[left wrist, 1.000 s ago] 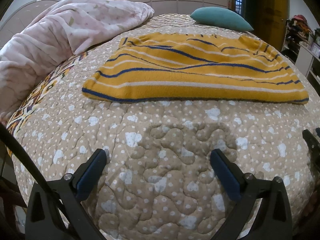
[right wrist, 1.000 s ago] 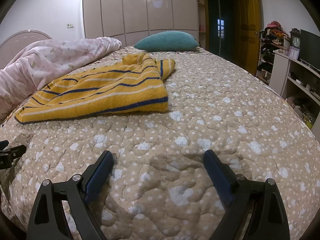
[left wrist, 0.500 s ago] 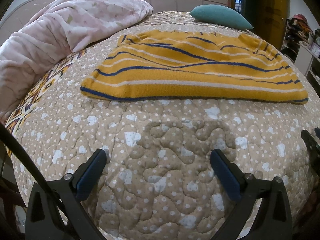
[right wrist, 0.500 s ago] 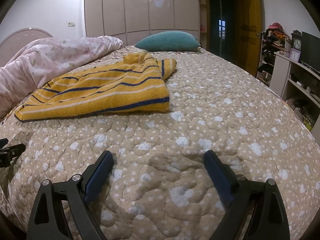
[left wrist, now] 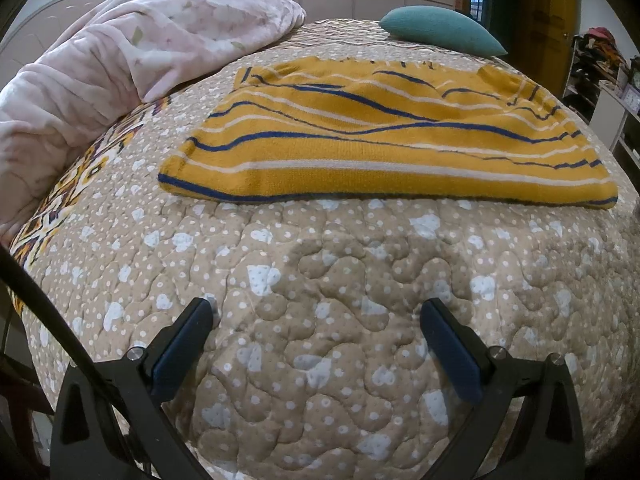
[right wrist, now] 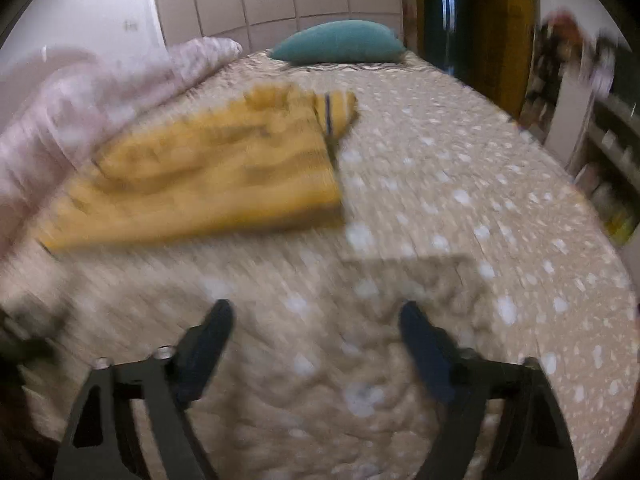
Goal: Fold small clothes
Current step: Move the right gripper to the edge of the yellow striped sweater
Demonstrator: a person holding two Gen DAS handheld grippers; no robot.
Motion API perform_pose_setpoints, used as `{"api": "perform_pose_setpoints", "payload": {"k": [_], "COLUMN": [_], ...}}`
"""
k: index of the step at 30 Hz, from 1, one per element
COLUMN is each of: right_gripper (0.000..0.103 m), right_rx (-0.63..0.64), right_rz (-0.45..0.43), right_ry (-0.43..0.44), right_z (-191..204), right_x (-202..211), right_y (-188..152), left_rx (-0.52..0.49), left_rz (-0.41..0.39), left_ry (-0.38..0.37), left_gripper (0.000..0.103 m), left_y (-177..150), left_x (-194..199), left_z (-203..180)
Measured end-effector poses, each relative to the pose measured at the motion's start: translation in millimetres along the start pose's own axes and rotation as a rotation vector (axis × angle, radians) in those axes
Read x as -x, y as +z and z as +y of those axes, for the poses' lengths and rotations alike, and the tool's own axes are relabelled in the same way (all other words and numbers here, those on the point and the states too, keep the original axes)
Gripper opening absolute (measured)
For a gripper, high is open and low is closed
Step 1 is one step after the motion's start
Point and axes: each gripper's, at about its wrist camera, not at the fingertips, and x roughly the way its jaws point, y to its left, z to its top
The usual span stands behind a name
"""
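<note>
A yellow sweater with blue and white stripes (left wrist: 384, 152) lies folded flat on the beige quilted bedspread (left wrist: 320, 300). In the right wrist view the sweater (right wrist: 208, 176) is blurred, up and to the left. My left gripper (left wrist: 318, 312) is open and empty, hovering over bare quilt short of the sweater's near edge. My right gripper (right wrist: 316, 316) is open and empty, over the quilt below the sweater's right corner.
A pink crumpled blanket (left wrist: 120, 64) lies along the bed's left side. A teal pillow (left wrist: 440, 32) sits at the head of the bed. Shelves with clutter (right wrist: 608, 160) stand past the bed's right edge. Wardrobe doors line the far wall.
The right wrist view has gone blurry with fast motion and the sweater looks closer. The left gripper has moved slightly closer to the sweater. Both stay open.
</note>
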Motion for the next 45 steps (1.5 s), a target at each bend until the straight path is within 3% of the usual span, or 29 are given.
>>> {"api": "perform_pose_setpoints", "payload": {"k": [2,4,6,9,12,15,16,17,18,19,21,26,32,38,45], "right_gripper": [0.077,0.053,0.038,0.035,0.035,0.028,0.020,0.019,0.022,0.042,0.063,0.063,0.065,0.067,0.068], "right_rx": [-0.007,0.029,0.082,0.106,0.098,-0.025,-0.090,-0.177,-0.218,-0.242,-0.242,-0.250,-0.211,-0.225,-0.298], "right_rz": [-0.046,-0.025,0.001,0.075,0.124,0.153,0.153,0.148,0.133,0.104,0.036,0.056,0.106,0.146,0.155], "right_ry": [0.075,0.116,0.133,0.145,0.070,-0.014,0.019,0.051,0.045,-0.008,-0.078,-0.006,0.107,0.165,0.160], "right_z": [4,17,34,51,49,12,-2,-18,-26,-33,-47,-78,-68,-47,-44], "right_x": [8,-3,-26,-78,-130,-165,-167,-164,-158,-149,-123,-77,-53,-70,-85], "right_y": [29,55,76,105,125,142,147,153,157,163,166,145,104,76,58], "left_rx": [0.002,0.000,-0.003,-0.004,-0.006,-0.010,-0.011,-0.010,-0.010,-0.010,-0.009,0.002,0.001,-0.022,0.034], "left_rz": [0.001,0.002,0.003,0.007,0.011,0.015,0.015,0.015,0.015,0.015,0.015,0.026,0.010,-0.023,-0.040], "left_ry": [0.004,0.002,-0.003,-0.004,-0.008,-0.013,-0.014,-0.014,-0.013,-0.013,-0.011,-0.013,-0.064,-0.059,-0.079], "left_gripper": [0.103,0.103,0.103,0.103,0.103,0.103,0.103,0.103,0.103,0.103,0.103,0.103,0.103,0.103,0.103], "left_y": [0,0,0,1,1,2,2,2,2,2,2,3,0,-3,-3], "left_x": [0,0,0,-1,-1,-1,-2,-2,-2,-2,-2,5,26,49,62], "left_z": [0,-1,0,0,0,2,2,2,2,2,3,3,-6,-9,5]}}
